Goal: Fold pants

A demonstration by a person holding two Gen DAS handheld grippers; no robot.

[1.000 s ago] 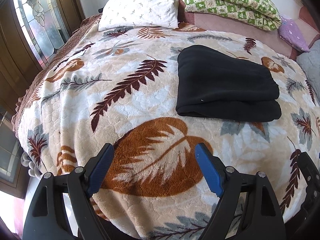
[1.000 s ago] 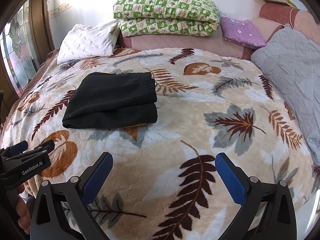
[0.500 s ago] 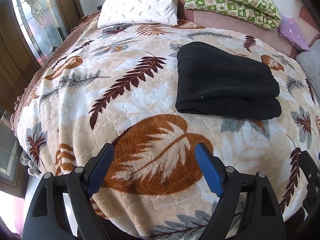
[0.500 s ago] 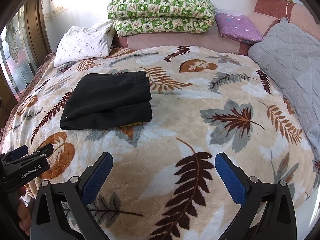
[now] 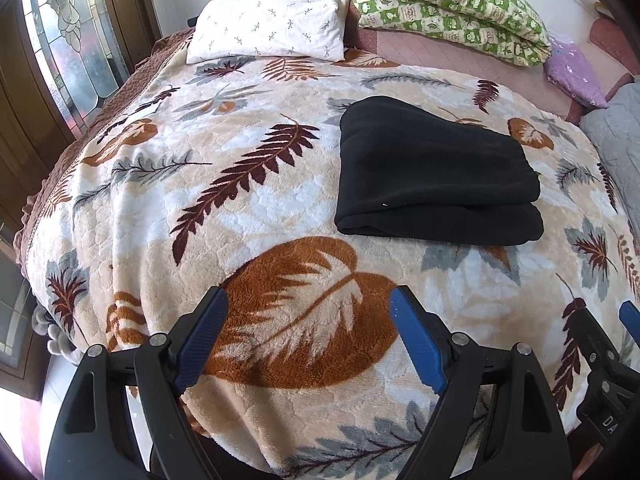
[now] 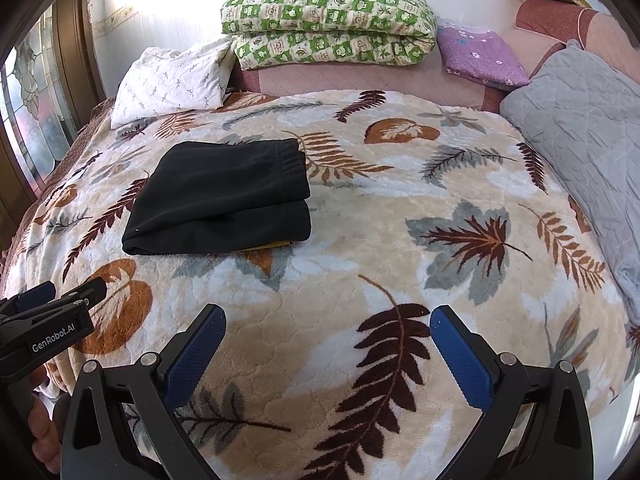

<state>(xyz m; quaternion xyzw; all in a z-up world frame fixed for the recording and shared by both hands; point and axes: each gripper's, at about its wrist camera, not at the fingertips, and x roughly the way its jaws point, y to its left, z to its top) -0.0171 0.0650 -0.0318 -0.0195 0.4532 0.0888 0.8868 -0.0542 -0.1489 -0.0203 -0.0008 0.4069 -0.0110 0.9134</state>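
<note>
Black pants [image 5: 432, 172] lie folded into a thick rectangle on the leaf-patterned blanket [image 5: 240, 184]; the right wrist view shows them [image 6: 224, 196] left of centre, waistband to the right. My left gripper [image 5: 308, 300] hovers over the near edge of the bed, its blue pads wide apart and empty, well short of the pants. My right gripper [image 6: 326, 316] is also open and empty, over a brown fern leaf, to the right of the pants. The left tool [image 6: 52, 312] shows at the right view's left edge.
A white pillow [image 6: 172, 80], a green checked folded quilt [image 6: 328, 20], a purple cushion [image 6: 480, 56] and a grey quilted cover [image 6: 580, 128] line the far and right sides of the bed. A stained-glass window [image 5: 68, 40] stands on the left.
</note>
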